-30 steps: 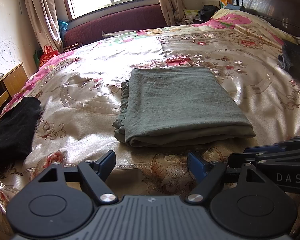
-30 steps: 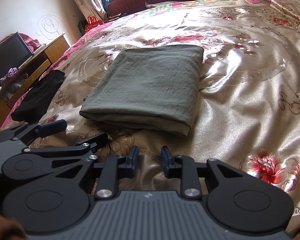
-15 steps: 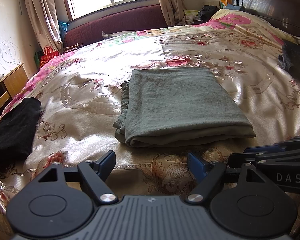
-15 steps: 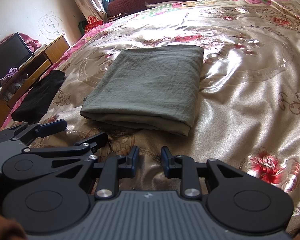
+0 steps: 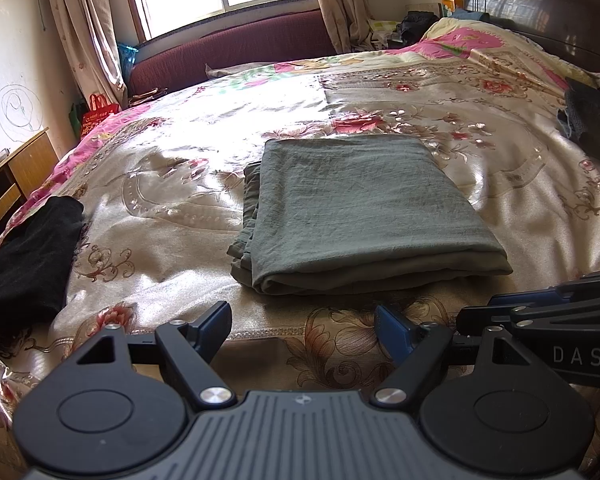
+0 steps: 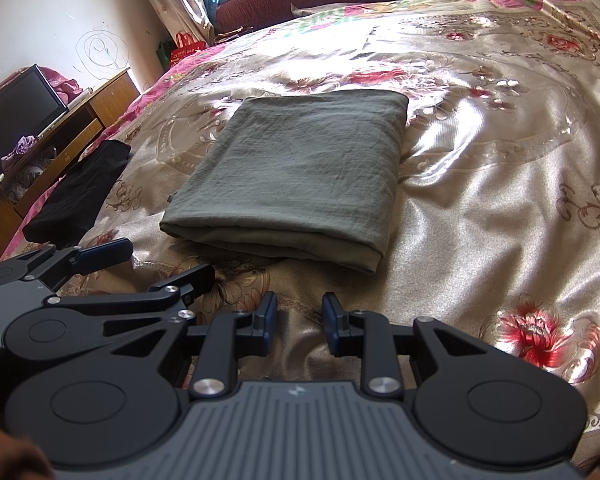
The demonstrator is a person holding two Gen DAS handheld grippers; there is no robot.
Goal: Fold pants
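Observation:
The grey-green pants (image 5: 356, 212) lie folded into a flat rectangle on the floral bedspread (image 5: 180, 216); they also show in the right wrist view (image 6: 300, 176). My left gripper (image 5: 304, 326) is open and empty, hovering near the bed's front edge, short of the pants' near fold. My right gripper (image 6: 299, 320) has its jaws narrowly apart and holds nothing, also short of the pants. The left gripper shows in the right wrist view (image 6: 148, 264) at lower left; the right gripper's fingers (image 5: 540, 304) show at the right of the left wrist view.
A black garment (image 5: 28, 264) lies at the bed's left edge, also in the right wrist view (image 6: 80, 192). A dark garment (image 5: 592, 120) lies at the right. A wooden cabinet with a television (image 6: 16, 108) stands left of the bed. A maroon sofa (image 5: 236, 48) is under the window.

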